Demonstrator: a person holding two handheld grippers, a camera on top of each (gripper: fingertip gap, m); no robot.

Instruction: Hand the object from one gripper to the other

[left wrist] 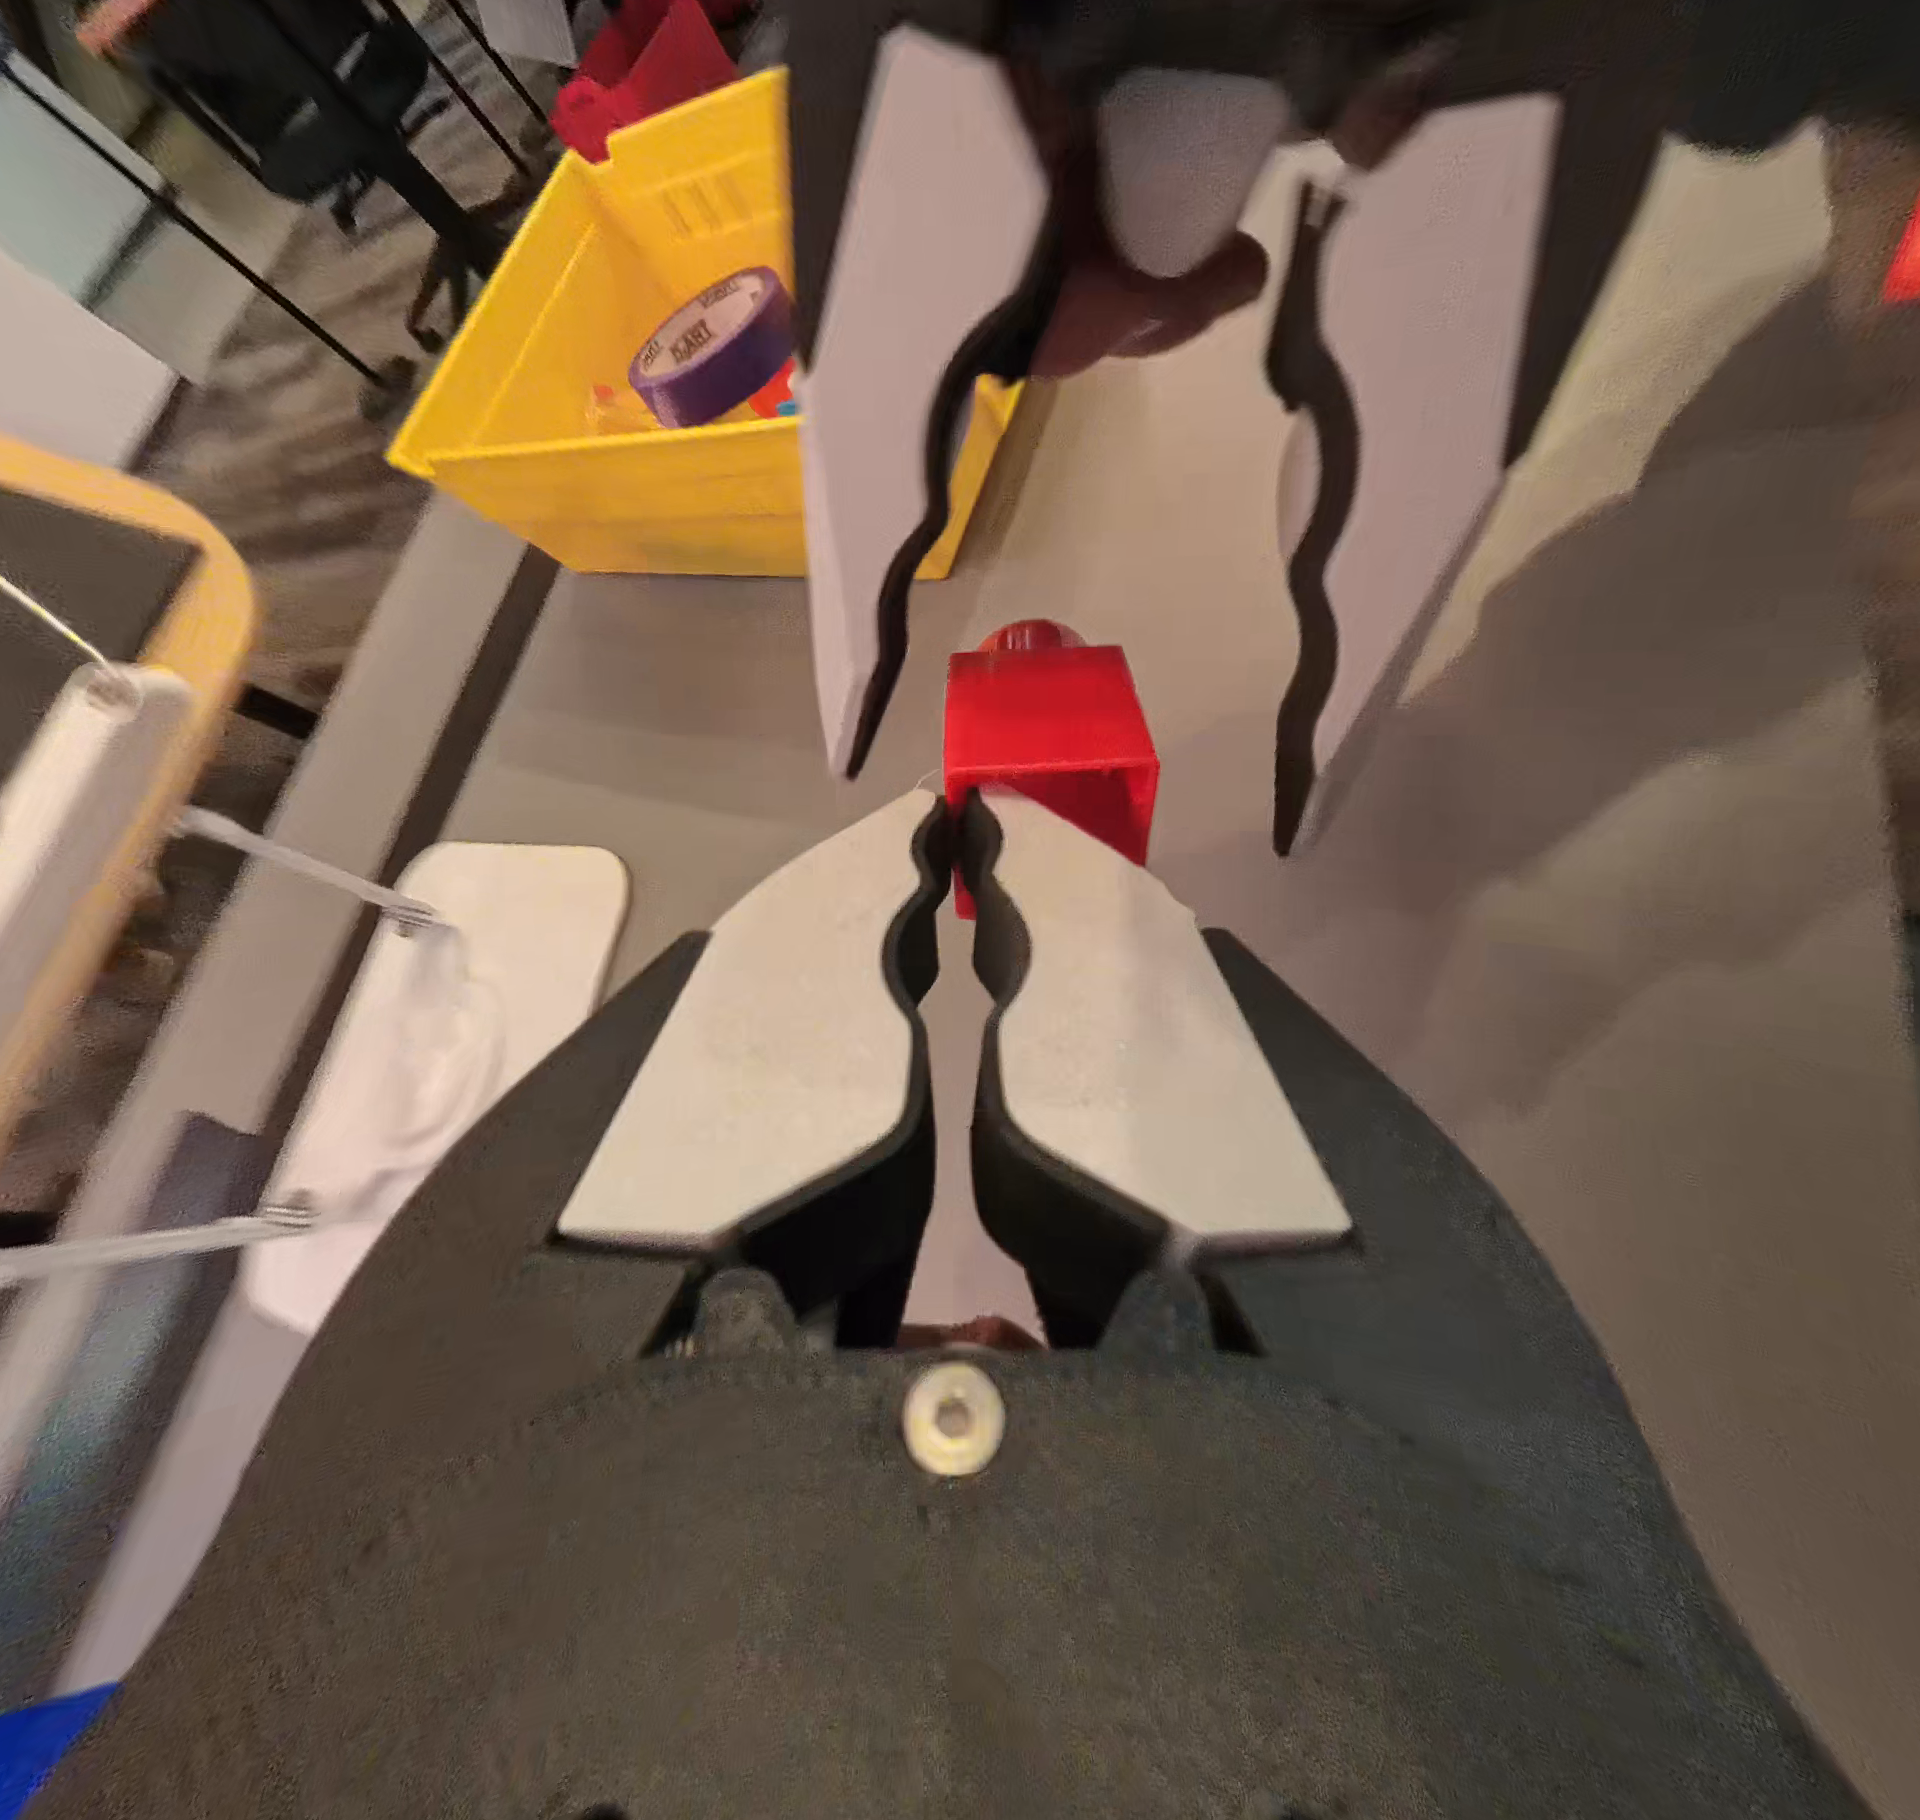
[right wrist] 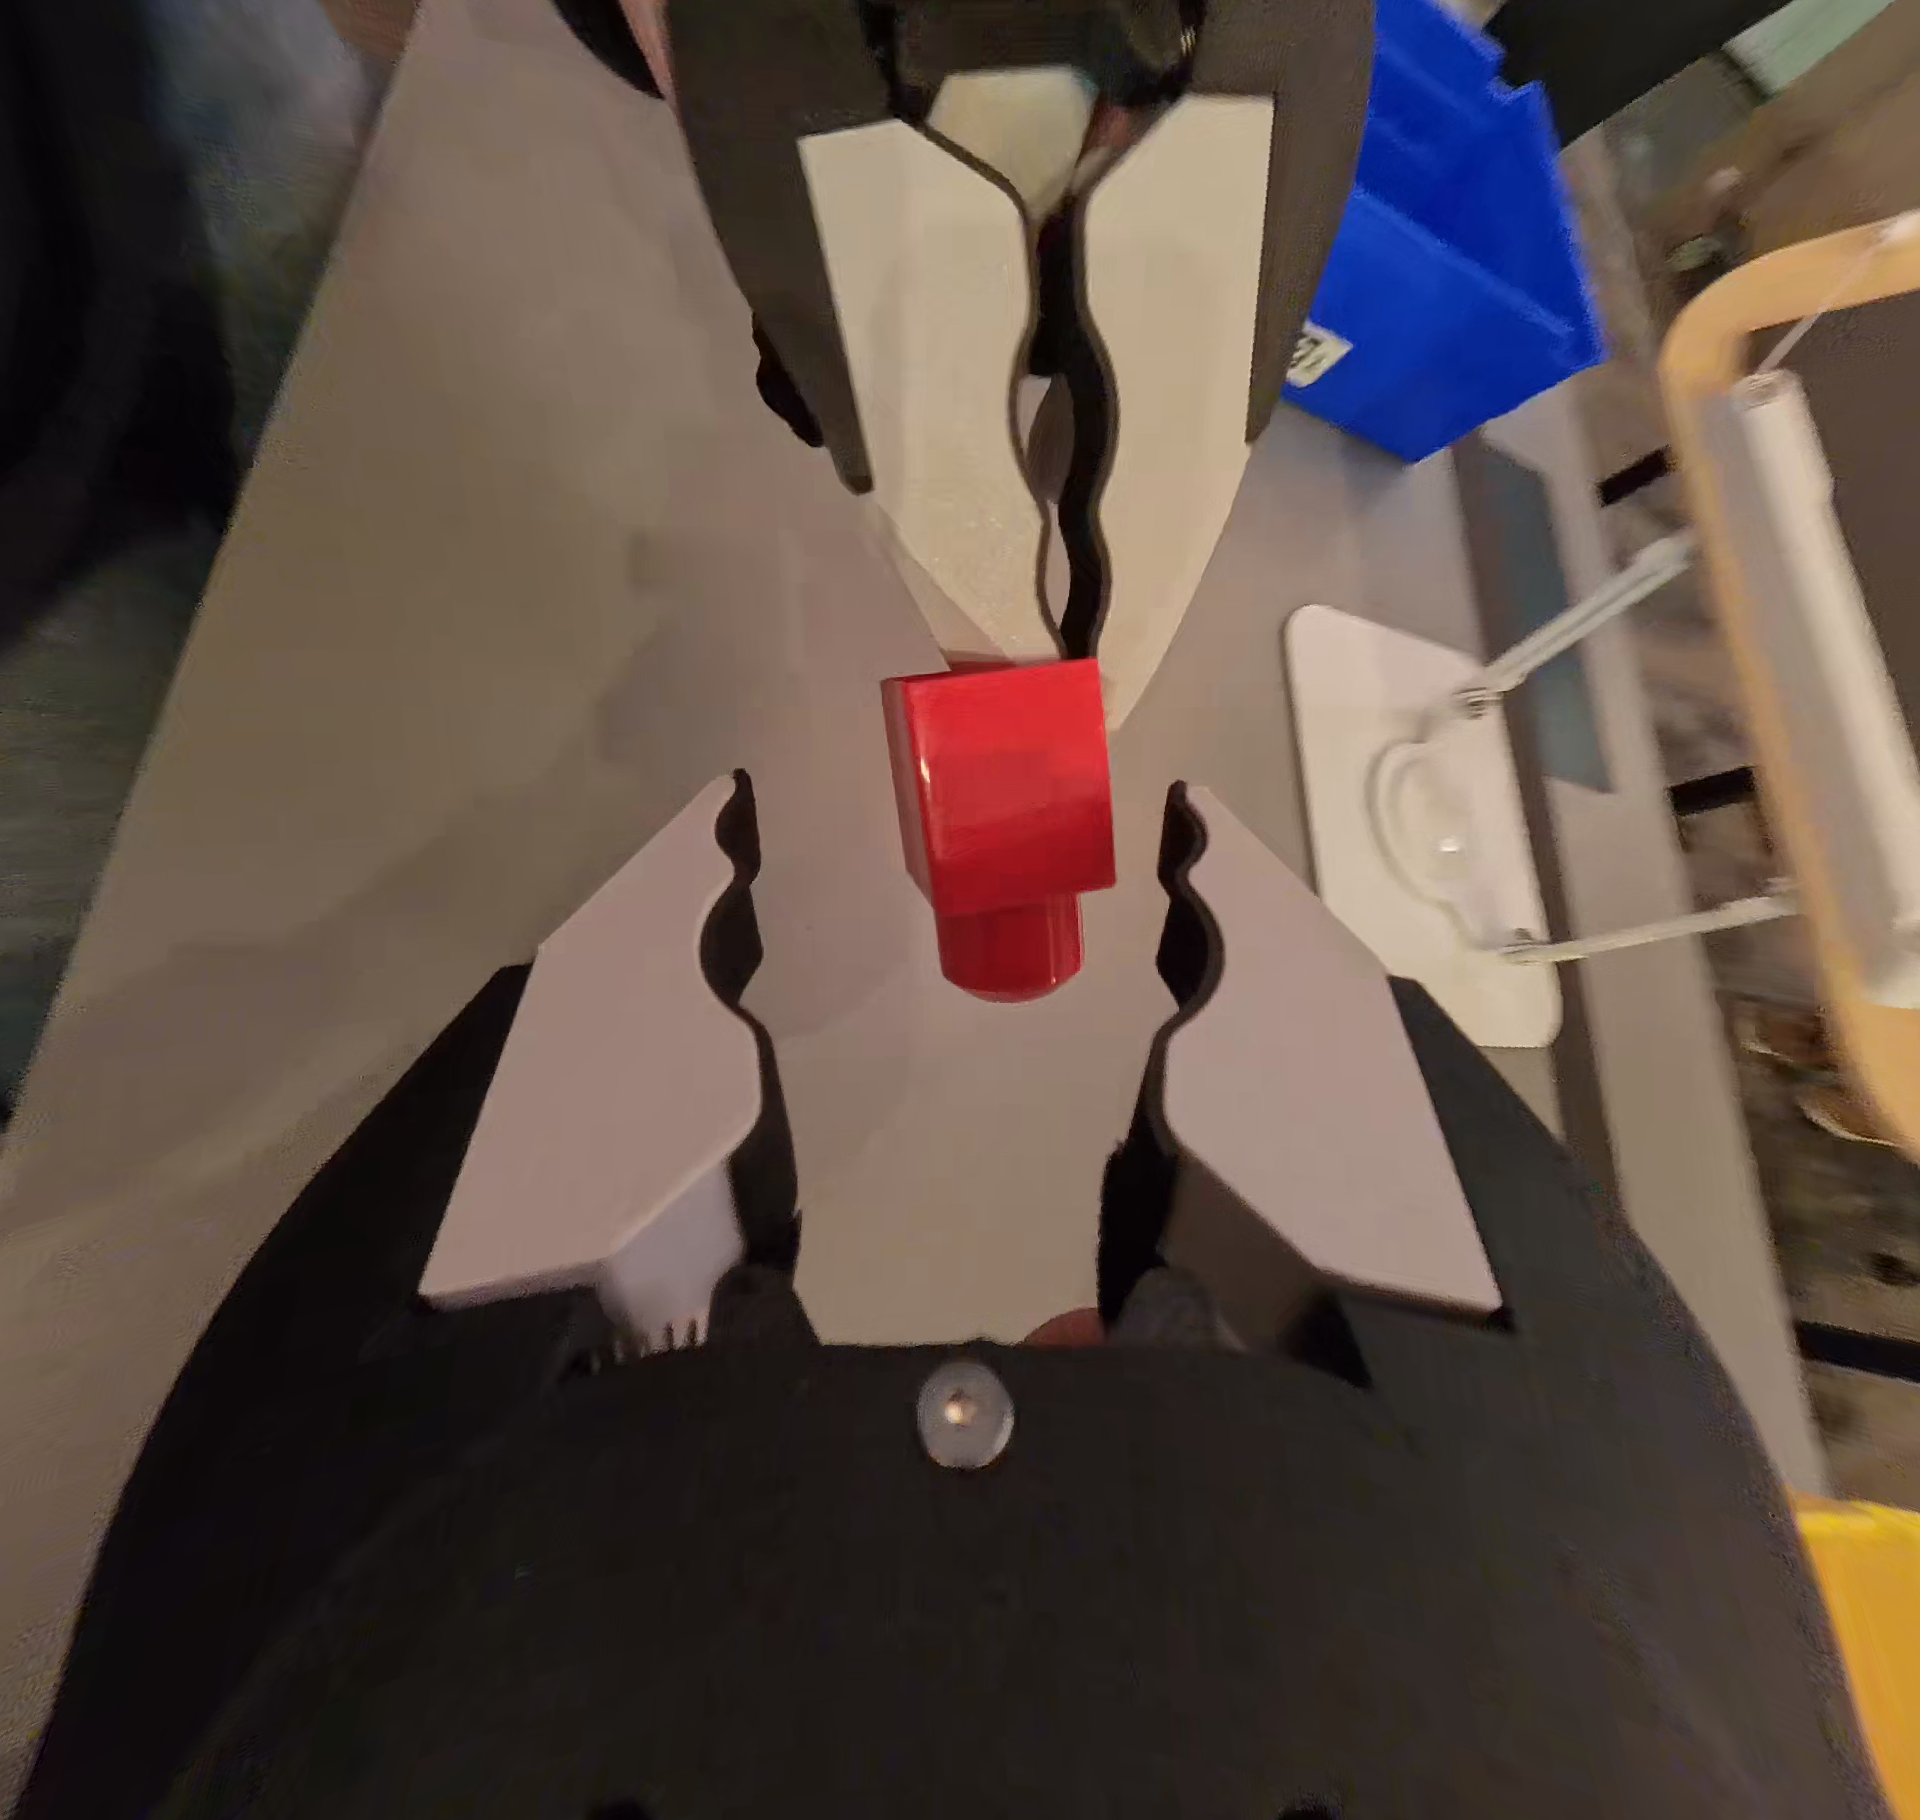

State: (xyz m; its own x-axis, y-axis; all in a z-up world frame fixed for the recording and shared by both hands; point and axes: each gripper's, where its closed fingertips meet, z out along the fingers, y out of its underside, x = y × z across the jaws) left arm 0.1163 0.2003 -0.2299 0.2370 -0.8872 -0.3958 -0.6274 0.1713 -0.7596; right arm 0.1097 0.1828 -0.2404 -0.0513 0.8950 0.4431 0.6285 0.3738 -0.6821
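Handover step, mid-air above grey table point(left wrist: 644, 731). Left gripper point(left wrist: 954, 814) pinches one thin wall of the red one-stud brick point(left wrist: 1049, 731). Right gripper point(right wrist: 956, 794) spread wide, tips flanking the brick w/o contact. Advice: centre, close on flat sides, then left lets go. Grippers face tip-to-tip, approx. in line.

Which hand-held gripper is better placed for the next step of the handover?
The right hand-held gripper: it is open, its fingers flanking the red block without touching it, so it probably only needs to close. The left hand-held gripper is already shut on the block's thin wall and should release afterwards.
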